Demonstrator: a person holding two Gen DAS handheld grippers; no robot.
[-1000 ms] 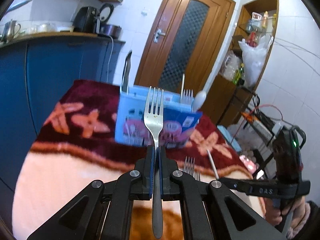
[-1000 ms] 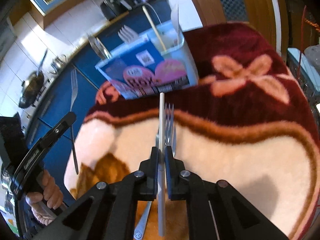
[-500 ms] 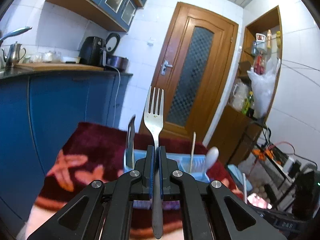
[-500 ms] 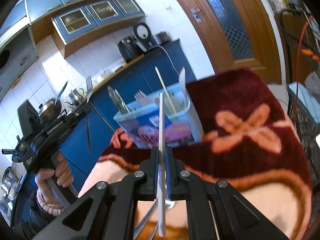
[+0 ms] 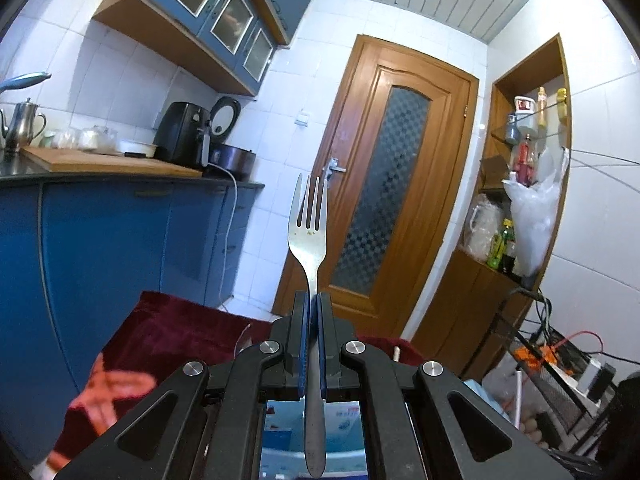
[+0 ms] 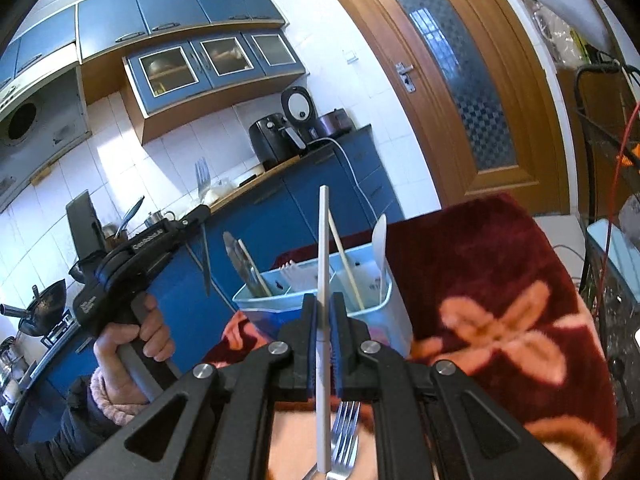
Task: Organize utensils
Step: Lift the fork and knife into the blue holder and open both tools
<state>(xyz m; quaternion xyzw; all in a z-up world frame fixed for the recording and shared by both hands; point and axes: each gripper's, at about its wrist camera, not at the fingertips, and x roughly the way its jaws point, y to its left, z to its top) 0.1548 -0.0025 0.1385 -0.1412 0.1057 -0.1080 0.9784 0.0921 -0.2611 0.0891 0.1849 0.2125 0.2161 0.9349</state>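
A kitchen is seen, with blue cabinets (image 5: 100,240), white wall tiles and a brown wooden door (image 5: 384,208) with a patterned glass panel. A table is covered by a plush blanket (image 6: 500,288) in dark red with pink flower shapes and a cream area.

A light blue utensil caddy (image 6: 384,308) stands on the blanket, divided into compartments. Two wooden chopsticks (image 6: 344,256), a white spoon (image 6: 379,236) and some dark-handled utensils (image 6: 240,260) are held upright or leaning in it; which compartment each sits in cannot be told exactly.

A steel fork (image 5: 308,232) is clamped by its handle between the blue pads of the left gripper (image 5: 312,320), tines pointing up against the door and wall. Part of the caddy is glimpsed below this gripper in the left wrist view. In the right wrist view the same gripper is seen from outside, held in the person's left hand (image 6: 136,340) to the left of the caddy.

A white chopstick (image 6: 323,280) is pinched by the right gripper (image 6: 324,320), its tip raised in front of the caddy. More forks (image 6: 344,436) are seen lying on the blanket beneath the right gripper.
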